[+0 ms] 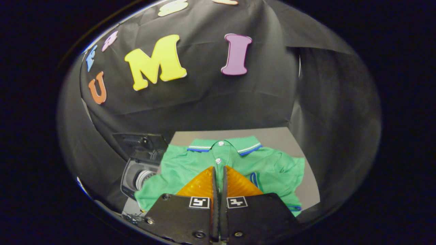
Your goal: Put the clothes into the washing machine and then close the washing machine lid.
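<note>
Where the grey worktop (272, 136) meets the black cloth wall, a green polo shirt (190, 166) lies spread flat, its fabric soft and faintly rumpled, with shallow folds across the chest and sleeves. Its collar (250, 144) is folded down and edged with a white and a blue stripe, and two small pale buttons sit on the placket below it. The shirt's long axis runs from the collar, at the far side near the wall, toward the gripper (218, 168), so the neck points away and the hem lies nearest, hidden under the gripper body. One sleeve spreads out to the right and carries a blue trim; the other reaches left, its edge lying against the washing machine (136, 170).

That machine is a small toy-like unit of dark and grey plastic, standing just left of the shirt. Its lid (139, 141) is raised, a dark flat panel tilted up behind a round, ribbed pale drum opening.

Both fingers (201, 183) are translucent orange, wedge-shaped and finely ridged, mounted on a matte black body with two square black-and-white markers. The jaws are closed together with only a thin dark seam between them, and they hold nothing that can be seen. Their tips sit over the shirt's placket, just short of the lower button; whether they touch the cloth cannot be told.
</note>
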The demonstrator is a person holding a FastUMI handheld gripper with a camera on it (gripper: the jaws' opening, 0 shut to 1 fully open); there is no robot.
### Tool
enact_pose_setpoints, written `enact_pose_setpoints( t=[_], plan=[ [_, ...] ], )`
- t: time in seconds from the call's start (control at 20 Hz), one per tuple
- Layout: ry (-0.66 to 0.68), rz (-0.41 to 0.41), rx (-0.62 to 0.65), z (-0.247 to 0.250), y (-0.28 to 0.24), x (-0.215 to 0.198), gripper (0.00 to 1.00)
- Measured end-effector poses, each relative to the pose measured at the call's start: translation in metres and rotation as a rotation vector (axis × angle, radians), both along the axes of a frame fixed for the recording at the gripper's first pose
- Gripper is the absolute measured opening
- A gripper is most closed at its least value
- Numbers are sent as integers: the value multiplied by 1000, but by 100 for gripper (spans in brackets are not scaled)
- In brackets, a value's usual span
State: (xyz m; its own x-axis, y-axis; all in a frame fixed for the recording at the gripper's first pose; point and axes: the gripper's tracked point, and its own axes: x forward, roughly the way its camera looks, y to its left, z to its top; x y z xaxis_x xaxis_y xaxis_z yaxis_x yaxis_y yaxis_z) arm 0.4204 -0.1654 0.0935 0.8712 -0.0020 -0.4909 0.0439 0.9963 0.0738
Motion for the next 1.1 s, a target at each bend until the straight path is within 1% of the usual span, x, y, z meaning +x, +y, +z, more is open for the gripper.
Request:
enact_pose_setpoints(
  t=[0.15, 0.45, 0.85, 1.1],
  plan=[
    [-51, 33, 7, 37, 17, -5, 5],
    [-73, 120, -16, 58, 64, -9, 5],
    [-79, 306, -19, 66, 173, -6, 5],
    [-68, 419, -25, 58, 248, 0, 5]
  ],
)
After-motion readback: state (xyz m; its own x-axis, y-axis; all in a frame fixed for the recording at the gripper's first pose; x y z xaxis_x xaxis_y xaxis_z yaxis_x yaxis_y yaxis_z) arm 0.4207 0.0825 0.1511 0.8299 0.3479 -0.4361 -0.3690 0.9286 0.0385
